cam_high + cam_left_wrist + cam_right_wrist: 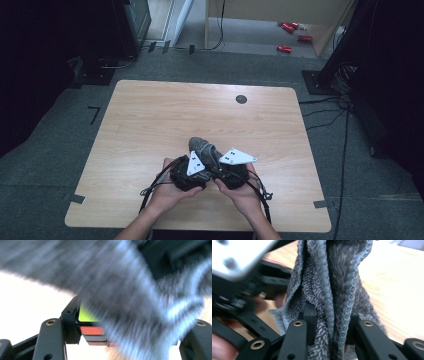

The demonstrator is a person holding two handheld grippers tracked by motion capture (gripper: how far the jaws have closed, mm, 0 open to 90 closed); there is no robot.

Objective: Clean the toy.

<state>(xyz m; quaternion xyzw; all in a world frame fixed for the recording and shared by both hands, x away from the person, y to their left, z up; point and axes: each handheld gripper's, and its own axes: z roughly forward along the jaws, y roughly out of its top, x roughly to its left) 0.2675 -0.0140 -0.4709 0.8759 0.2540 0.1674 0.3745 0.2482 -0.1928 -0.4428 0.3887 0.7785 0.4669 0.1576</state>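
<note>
**Both tools on the grey towel, mid-fold**

The person holds a grey terry towel [202, 148] bunched between the two tools at the near middle of the counter [150, 125], just above the wood. The left tool [125, 340] is pressed together on a fold of the cloth: in the left gripper view the pile sweeps blurred across the jaws, with a lime and red pad [87, 317] showing at the edge of the fabric. The right tool [329, 327] pinches a thicker gather; in the right gripper view two stitched hems run straight up between its jaws, and the cloth stands pleated above them. From the high view the two hands sit close together, left hand [167, 192] and right hand [242, 192] nearly touching, with the towel's free end poking out towards the far side.

The step in hand looks like gathering or re-gripping the towel, with both ends brought together (whether for folding or for shaking it out cannot be told). The next move likely calls for drawing the hands apart to the left and right so the cloth opens flat, keeping both pinches firm on the hems so no layer slips. The counter's far half offers room to lay it down.
</note>
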